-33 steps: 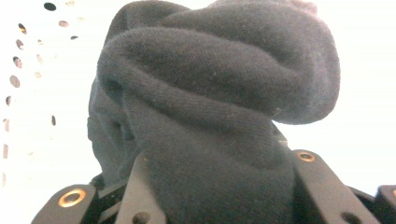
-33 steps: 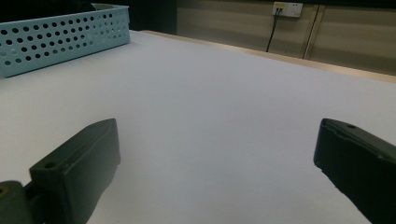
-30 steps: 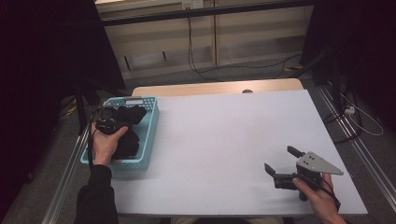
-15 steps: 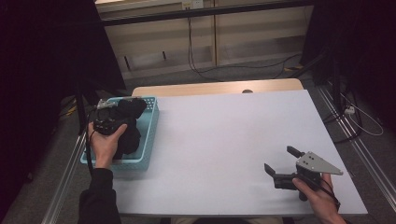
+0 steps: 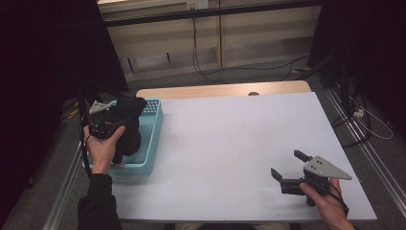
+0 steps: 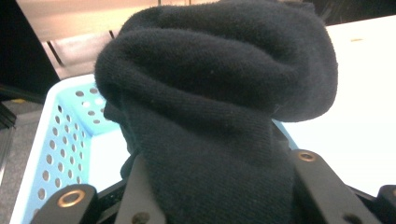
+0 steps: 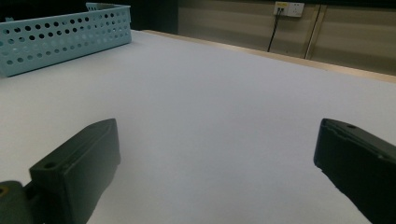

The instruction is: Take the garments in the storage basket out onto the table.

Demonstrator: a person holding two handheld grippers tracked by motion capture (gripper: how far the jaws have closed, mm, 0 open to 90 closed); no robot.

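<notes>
A person sits at a white table (image 5: 230,143), a two-jaw gripper in each hand, forearms coming in from the near edge at six o'clock.

The left gripper (image 5: 125,112) is raised above a light blue perforated basket (image 5: 152,139), which sits on the table's left edge at about nine o'clock. Its jaws are clamped on a black sock (image 5: 130,106). In the left gripper view, the sock (image 6: 219,107) bulges up in a thick folded bundle between the two black jaws, which press against it on both sides, and the basket (image 6: 51,149) lies below and behind it with its pale floor and holed wall showing. From above, more dark cloth (image 5: 128,141) hangs or lies beneath the gripper inside the basket; I cannot tell whether it is part of the same sock or a separate piece.

The right gripper (image 5: 288,168) rests low near the table's near right corner, at about four o'clock, well apart from the basket. Its jaws are spread wide with nothing between them. In the right gripper view, the two black jaws stand at either side of bare white tabletop (image 7: 219,112), and the blue basket (image 7: 60,35) shows far off at about ten o'clock.

Beyond the table's far edge, at twelve o'clock, a black cable (image 5: 225,67) trails across the floor.
</notes>
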